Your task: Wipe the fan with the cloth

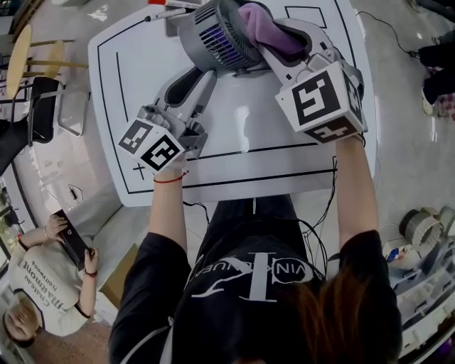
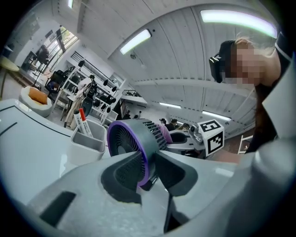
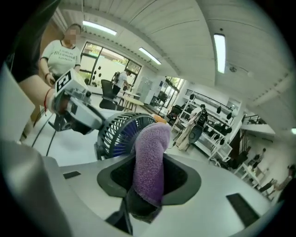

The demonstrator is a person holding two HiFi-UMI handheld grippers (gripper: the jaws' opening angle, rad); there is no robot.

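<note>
A small grey fan (image 1: 217,35) with a purple front ring stands at the far side of the white table (image 1: 234,163). My left gripper (image 1: 199,71) reaches it from the near left. In the left gripper view the fan's ring (image 2: 132,141) sits between the jaws of that gripper (image 2: 148,173), whose pads lie against both sides of it. My right gripper (image 1: 281,39) comes in from the right, shut on a folded purple cloth (image 1: 266,32). The cloth (image 3: 150,162) sticks out of the right gripper's jaws (image 3: 148,180) and lies against the back of the fan (image 3: 118,132).
A grey pen holder (image 2: 88,134) with markers stands just beyond the fan, and a marker (image 1: 167,14) lies at the table's far edge. Beside the table on the left are a chair (image 1: 43,106) and a person (image 1: 50,270) holding a phone. Cables (image 1: 320,213) hang over the near edge.
</note>
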